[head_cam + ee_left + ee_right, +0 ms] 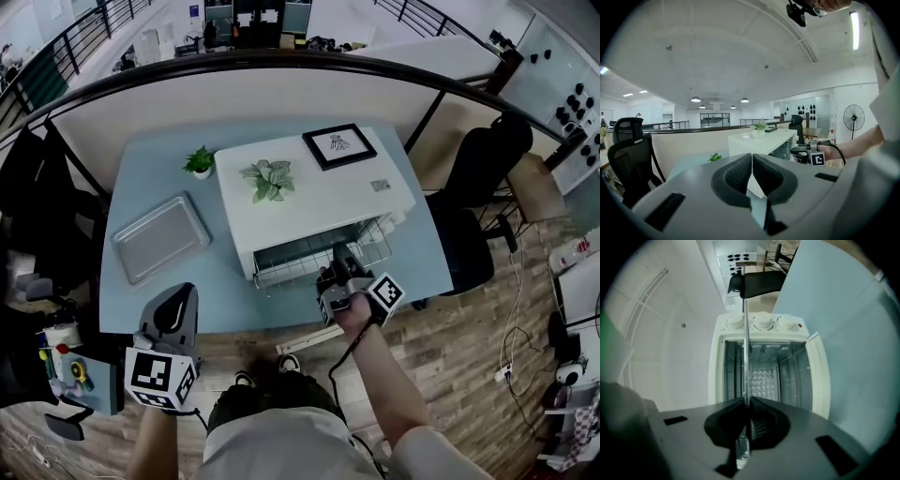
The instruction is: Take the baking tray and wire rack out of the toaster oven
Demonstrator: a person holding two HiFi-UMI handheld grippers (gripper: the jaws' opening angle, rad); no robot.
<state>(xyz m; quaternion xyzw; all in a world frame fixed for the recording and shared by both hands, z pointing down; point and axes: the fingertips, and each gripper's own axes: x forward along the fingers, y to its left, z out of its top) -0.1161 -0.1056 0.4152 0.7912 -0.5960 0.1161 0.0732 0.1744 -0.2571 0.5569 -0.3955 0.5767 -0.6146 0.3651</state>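
The right tongs (746, 401) pinched the wire rack (323, 246) at its front rim, half out of the toaster oven (328, 202) at the table's (141, 169) front edge. The left tongs (752, 157) were pressed together, empty. The rack looked light and stiff; mid-rim suited gripping.

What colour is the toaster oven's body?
The oven is white; the head view shows it best.

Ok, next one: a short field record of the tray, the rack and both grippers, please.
baking tray: out, flat on the table, left of the toaster oven
wire rack: partly out of the oven's open front
right gripper: shut on the rack's front edge
left gripper: shut, empty, off the table's near edge
remaining: rack not yet clear of oven
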